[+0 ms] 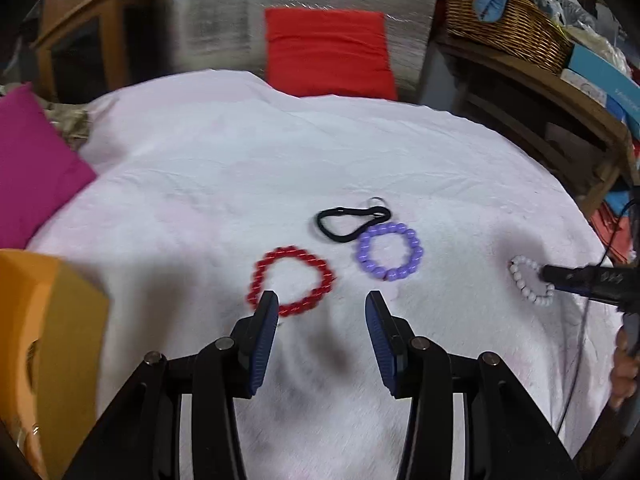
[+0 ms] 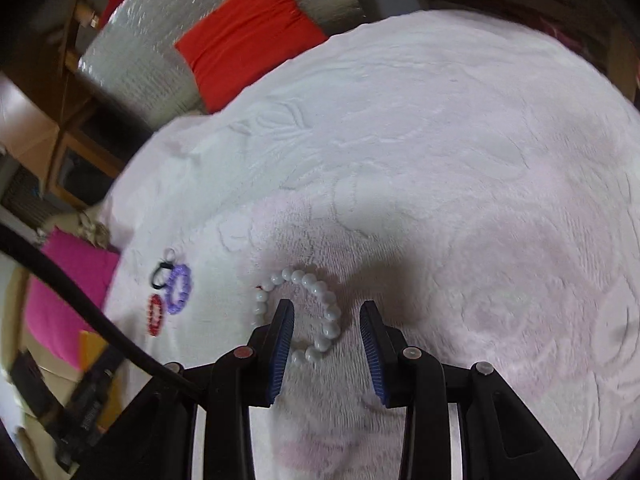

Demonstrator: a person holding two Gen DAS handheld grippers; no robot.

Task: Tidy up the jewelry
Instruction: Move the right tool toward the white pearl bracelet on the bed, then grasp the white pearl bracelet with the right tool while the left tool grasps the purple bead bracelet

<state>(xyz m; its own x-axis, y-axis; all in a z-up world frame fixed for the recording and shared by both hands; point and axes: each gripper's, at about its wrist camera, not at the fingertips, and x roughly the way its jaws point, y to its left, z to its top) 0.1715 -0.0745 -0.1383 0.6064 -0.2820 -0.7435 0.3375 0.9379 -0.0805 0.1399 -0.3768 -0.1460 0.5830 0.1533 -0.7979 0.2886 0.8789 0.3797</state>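
Observation:
A red bead bracelet (image 1: 291,280), a purple bead bracelet (image 1: 389,256), a black hair tie (image 1: 352,222) and a small silver ring (image 1: 376,201) lie on the white blanket (image 1: 200,184). My left gripper (image 1: 322,300) is open, its left finger over the red bracelet's near edge. A white bead bracelet (image 2: 316,300) lies apart to the right. My right gripper (image 2: 326,310) is open, with the bracelet's right side between its fingers. It shows in the left wrist view (image 1: 544,274) at the white bracelet (image 1: 524,280).
An orange box (image 1: 44,340) stands at the left edge. A magenta cushion (image 1: 32,168) lies at the left and a red cushion (image 1: 328,52) at the back. A wicker basket (image 1: 504,24) sits on a wooden shelf at the right.

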